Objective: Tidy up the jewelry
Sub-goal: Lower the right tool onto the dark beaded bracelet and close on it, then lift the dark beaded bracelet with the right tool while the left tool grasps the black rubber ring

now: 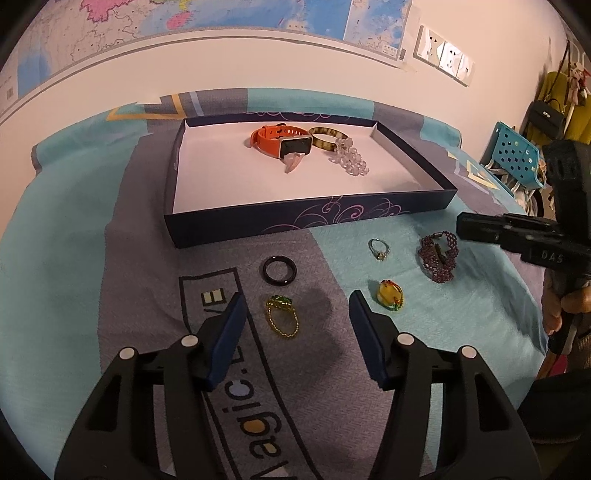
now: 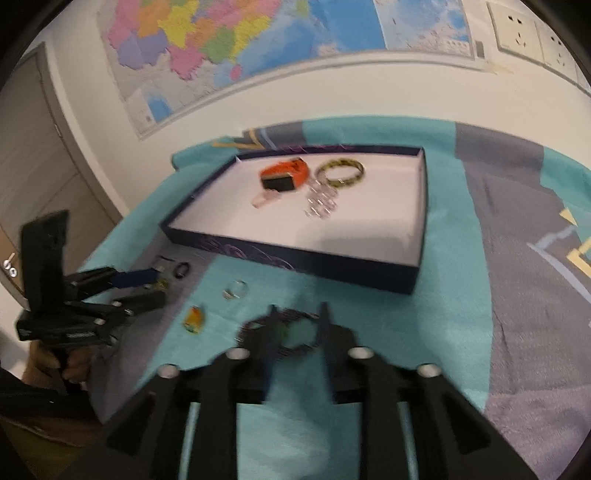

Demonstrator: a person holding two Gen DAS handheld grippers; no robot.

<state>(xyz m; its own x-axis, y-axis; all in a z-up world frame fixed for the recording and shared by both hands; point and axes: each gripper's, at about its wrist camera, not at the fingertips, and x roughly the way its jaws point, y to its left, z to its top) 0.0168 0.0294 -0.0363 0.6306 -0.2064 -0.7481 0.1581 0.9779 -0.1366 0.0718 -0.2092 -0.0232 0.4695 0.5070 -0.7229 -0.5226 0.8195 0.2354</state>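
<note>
1. Left wrist view, bkgd: a wall map is hanging above a teal-and-grey cloth that is covering the table; wall sockets are showing at upper right, bags hanging at far right.
2. A shallow navy tray w/ white floor is lying on the cloth. Inside, twd the back: an orange smartwatch, a pale pink stone touching its front, a mottled bangle just right of it, and a clear bead bracelet touching the bangle.
3. On the cloth in front of the tray: a black ring, a gold chain ring w/ green stone, a silver ring, a yellow pendant, a purple beaded bracelet.
4. Left gripper is hovering w/ fingers spread wide, grasping nothing; the gold chain ring is lying just inside the left finger.
5. Right gripper is showing at the right edge, near the purple bracelet; finger state can't be told here.
6. Right wrist view (blurred): same map, cloth and tray, w/ watch, bangle and clear beads inside.
7. Right gripper is sitting w/ fingers parted around the purple bracelet; whether they are touching it is unclear.
8. Silver ring and yellow pendant are lying to its left; the left gripper is showing at far left by the black ring.
</note>
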